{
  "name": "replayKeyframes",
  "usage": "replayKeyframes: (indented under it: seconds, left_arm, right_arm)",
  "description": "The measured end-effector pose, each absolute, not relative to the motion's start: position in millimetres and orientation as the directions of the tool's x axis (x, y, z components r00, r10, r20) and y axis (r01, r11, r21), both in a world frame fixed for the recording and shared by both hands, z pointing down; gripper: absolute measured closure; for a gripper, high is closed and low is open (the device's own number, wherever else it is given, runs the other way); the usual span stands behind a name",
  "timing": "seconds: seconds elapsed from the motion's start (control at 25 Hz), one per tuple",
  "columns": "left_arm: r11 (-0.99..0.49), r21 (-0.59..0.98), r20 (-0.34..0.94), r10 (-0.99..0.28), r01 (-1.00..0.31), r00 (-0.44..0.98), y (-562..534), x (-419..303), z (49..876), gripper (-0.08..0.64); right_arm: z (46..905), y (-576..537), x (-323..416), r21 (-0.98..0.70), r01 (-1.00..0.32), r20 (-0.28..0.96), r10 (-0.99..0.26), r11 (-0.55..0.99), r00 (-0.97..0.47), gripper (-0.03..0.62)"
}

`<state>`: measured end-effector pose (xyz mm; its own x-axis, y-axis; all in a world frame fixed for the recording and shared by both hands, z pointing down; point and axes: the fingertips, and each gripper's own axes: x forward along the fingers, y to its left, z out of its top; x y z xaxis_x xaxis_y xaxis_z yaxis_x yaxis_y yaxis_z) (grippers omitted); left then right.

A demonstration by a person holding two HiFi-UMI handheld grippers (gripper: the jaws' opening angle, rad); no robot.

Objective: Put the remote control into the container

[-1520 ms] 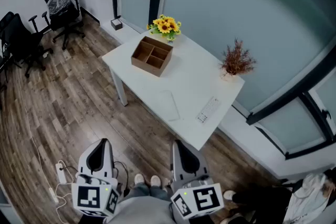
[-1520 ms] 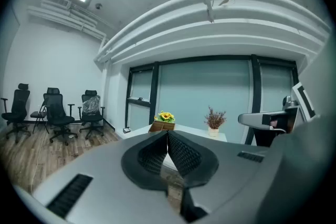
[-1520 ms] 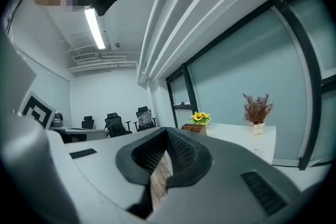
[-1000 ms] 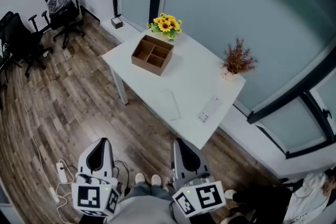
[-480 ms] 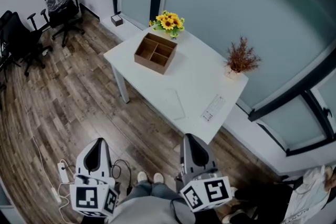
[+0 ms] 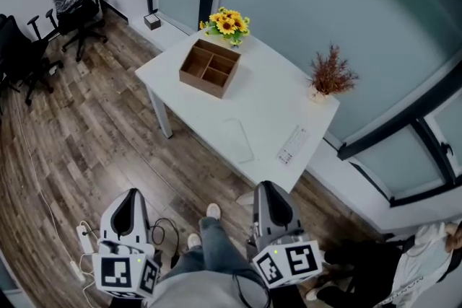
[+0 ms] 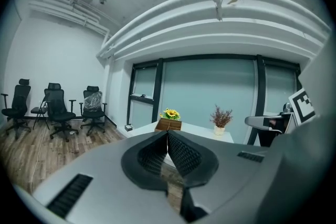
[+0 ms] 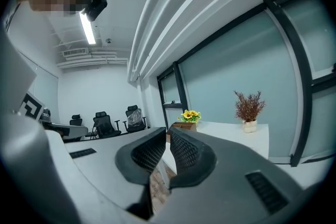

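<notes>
Dial is centred on the white rectangular table top (image 6: 267, 94) as the head view shows it.

- The slim white rectangular remote control (image 6: 292, 146) lies flat at about 4 o'clock. It is close to the table's near edge and nothing touches it.
- The brown wooden box container with inner dividers (image 6: 210, 68) sits at about 10 o'clock, well apart from the remote.
- The bunch of yellow sunflowers (image 6: 225, 23) is just beyond the container. The reddish dried plant in a small white pot (image 6: 330, 76) is at 2 o'clock.
- The left gripper (image 7: 167, 136) has its jaws pressed together with nothing between them.
- The right gripper (image 8: 169, 136) is likewise closed and empty.
- Both grippers are held low at 6 to 7 o'clock, over the wood floor and well short of the table.

Handling, our judgement:
- The remote looks light and rigid, with a hard plastic shell that is probably smooth and a little slippery.
- It is unlikely to be fragile, though the button face should not be crushed.
- It lies thin and flat, so we expect to pinch it across the narrow width near mid-length. The pads would sit on the two long edges so that it does not pivot.
- The right gripper is the nearer one, and its jaws must part first.
- We cannot tell from here which compartment is long enough.
</notes>
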<state>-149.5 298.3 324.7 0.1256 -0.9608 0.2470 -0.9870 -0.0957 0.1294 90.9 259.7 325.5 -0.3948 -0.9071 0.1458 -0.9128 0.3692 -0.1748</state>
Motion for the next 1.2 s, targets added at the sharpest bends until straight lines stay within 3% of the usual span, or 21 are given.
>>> replayKeyframes:
  seconds: [0.72, 1.2]
  left_arm:
    - [-0.125, 0.069, 0.218, -0.966, -0.990, 0.137, 96.4, -125.7, 319.0, 0.551]
    - [-0.175, 0.115, 0.305, -0.931, -0.978, 0.202, 9.7, -111.1, 338.6, 0.551]
  right_arm:
    - [367.2, 93.3, 125.5, -0.167, -0.905, 0.246, -0.872, 0.392, -0.424, 0.545]
    - [436.1, 40.5, 113.2, -0.226, -0.872, 0.445, -0.750, 0.434, -0.489, 0.395]
